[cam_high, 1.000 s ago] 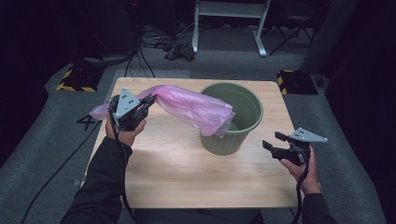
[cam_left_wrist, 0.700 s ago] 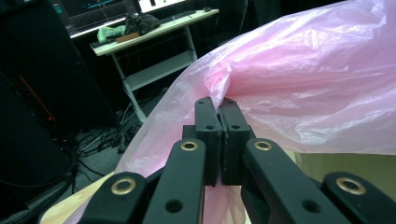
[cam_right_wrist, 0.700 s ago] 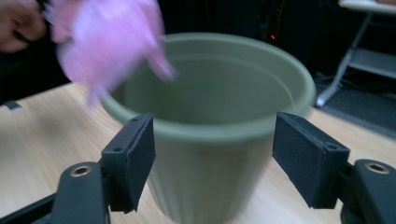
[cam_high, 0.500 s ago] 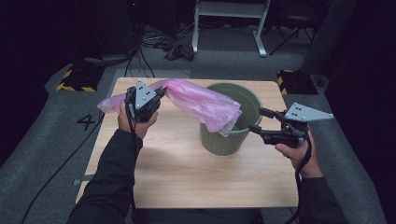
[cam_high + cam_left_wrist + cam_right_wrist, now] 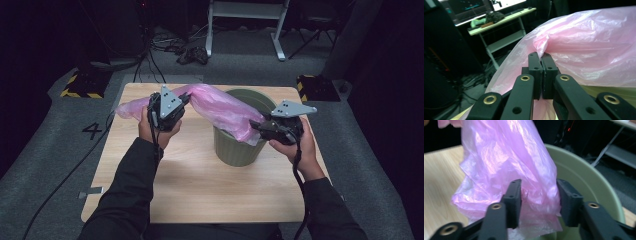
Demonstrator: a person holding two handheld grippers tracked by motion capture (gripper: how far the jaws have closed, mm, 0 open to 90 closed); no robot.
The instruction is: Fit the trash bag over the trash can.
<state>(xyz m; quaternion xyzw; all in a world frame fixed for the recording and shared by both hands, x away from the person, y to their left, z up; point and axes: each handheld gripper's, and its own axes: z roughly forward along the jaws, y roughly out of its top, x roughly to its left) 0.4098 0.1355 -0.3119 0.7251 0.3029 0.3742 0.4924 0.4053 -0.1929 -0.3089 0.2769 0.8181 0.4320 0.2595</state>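
Note:
A pink plastic bag (image 5: 220, 107) stretches from the table's back left across to an olive-green bin (image 5: 235, 147), and its loose end droops over the bin's near rim. My left gripper (image 5: 186, 97) is shut on a pinch of the film, seen close in the left gripper view, where the jaws (image 5: 540, 56) meet on the bag (image 5: 594, 50). My right gripper (image 5: 255, 125) is at the bin's right rim. Its jaws (image 5: 539, 192) have just been closing. They stand apart with the puffy end of the bag (image 5: 506, 157) between them, above the bin (image 5: 594, 177).
The wooden table (image 5: 200, 185) has bare surface in front of the bin and to its left. Cables lie on the grey floor beyond the table, near a white desk frame (image 5: 245, 30). Yellow-black blocks (image 5: 80, 85) sit on the floor by the far corners.
My right gripper rose and moved left from the table's right edge to the bin's rim, its jaws narrowing around the bag's hanging end. My left gripper carried the bag rightward.

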